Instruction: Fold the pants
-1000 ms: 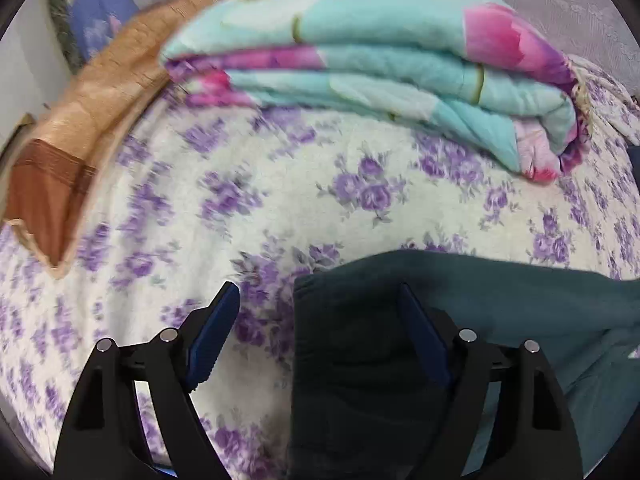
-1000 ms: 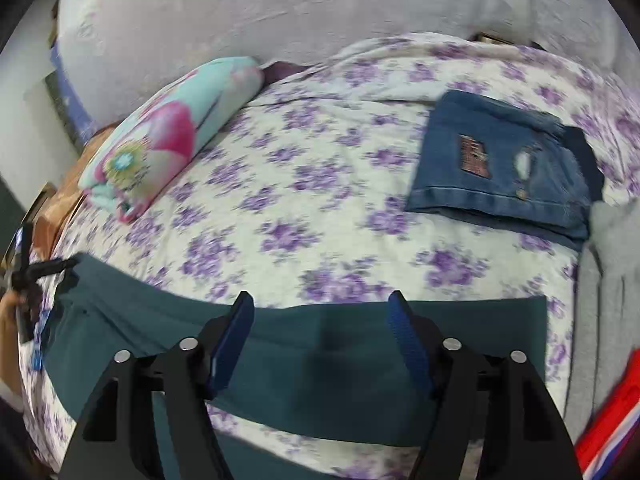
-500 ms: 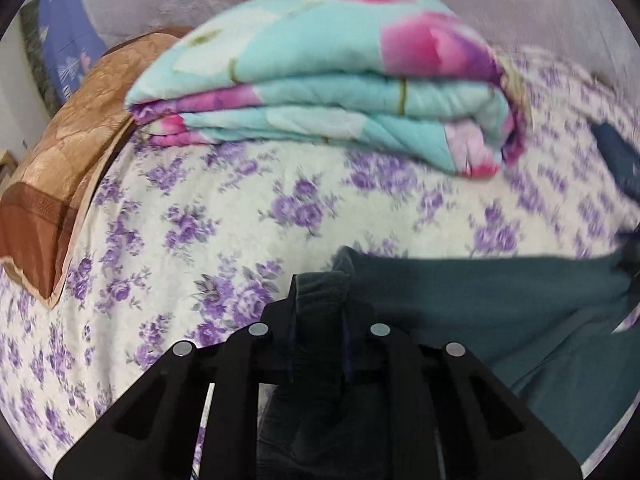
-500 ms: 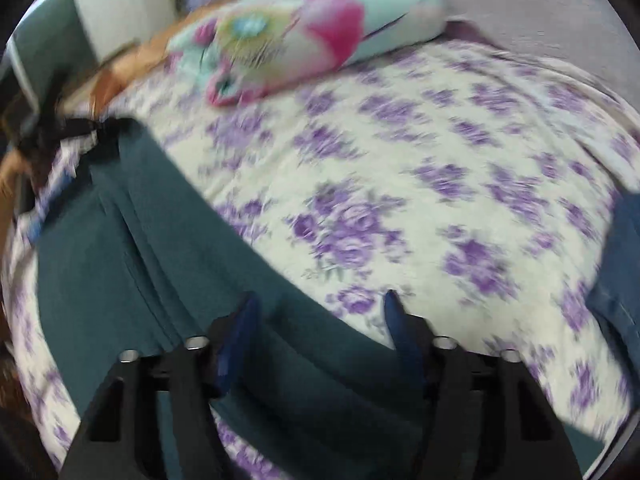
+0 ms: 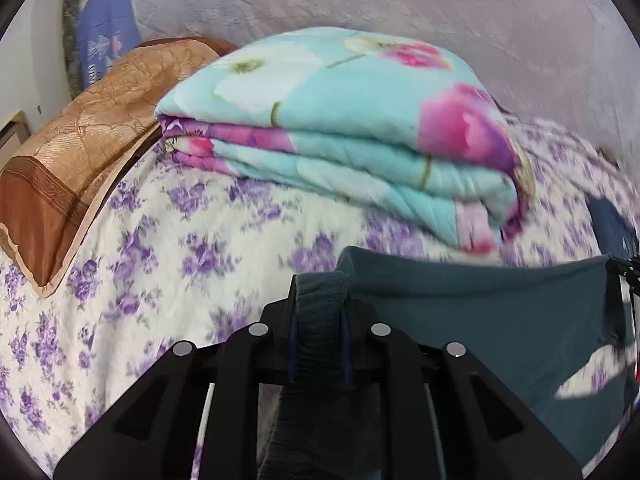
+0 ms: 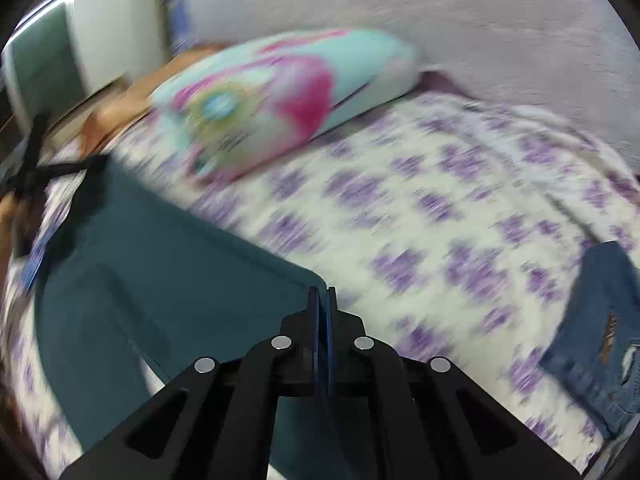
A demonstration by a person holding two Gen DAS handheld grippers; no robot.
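Left wrist view: left gripper (image 5: 320, 312) clamped on a bunched end of the green pants (image 5: 500, 320), low in the middle, with a brown pillow (image 5: 68, 160) at the left edge. Right wrist view only: right gripper (image 6: 321, 300), jaws just closing, pinching a corner of the pants at lower left, plus folded jeans (image 6: 600, 340) at the right edge.

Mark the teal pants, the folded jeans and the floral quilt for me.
teal pants (image 6: 168, 264), right wrist view, flat middle of the cloth.
folded jeans (image 6: 600, 340), right wrist view, upper denim face.
floral quilt (image 5: 340, 92), left wrist view, top fold.

One pair of teal pants (image 5: 500, 312), one folded quilt (image 5: 340, 120), one folded jeans (image 6: 600, 332), one brown pillow (image 5: 80, 152).
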